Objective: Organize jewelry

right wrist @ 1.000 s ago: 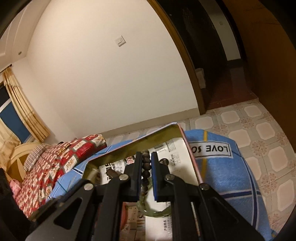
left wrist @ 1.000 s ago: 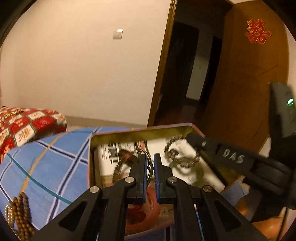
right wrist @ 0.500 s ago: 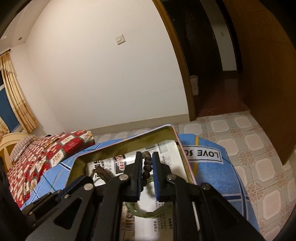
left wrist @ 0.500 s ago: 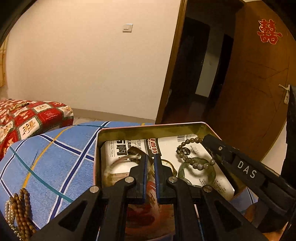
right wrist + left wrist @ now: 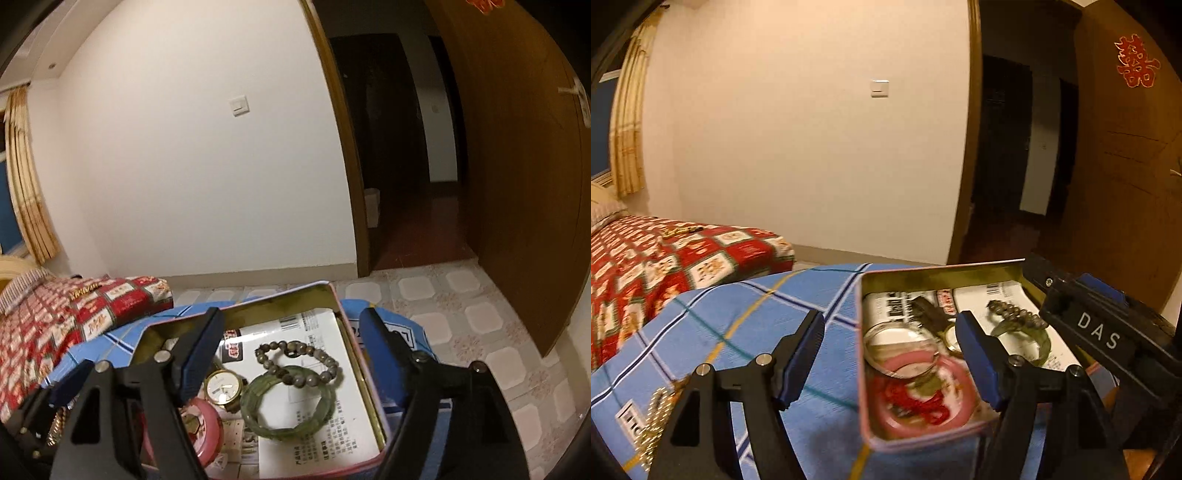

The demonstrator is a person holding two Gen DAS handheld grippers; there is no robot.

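"DAS" on right tongs point(image 5: 1095, 334); red double-happiness sign point(image 5: 1137, 61) on door point(image 5: 1126, 166)

Both wrist cameras are looking forward and slightly downward from close above the open tin point(image 5: 866, 373) point(image 5: 373, 391). The left view is sitting leftward, the right view rightward; both are sharing the tin, the wall and the doorway point(image 5: 1015, 155) point(image 5: 391, 140).

Black tongs point(image 5: 890, 354) — blue pads, silver screws
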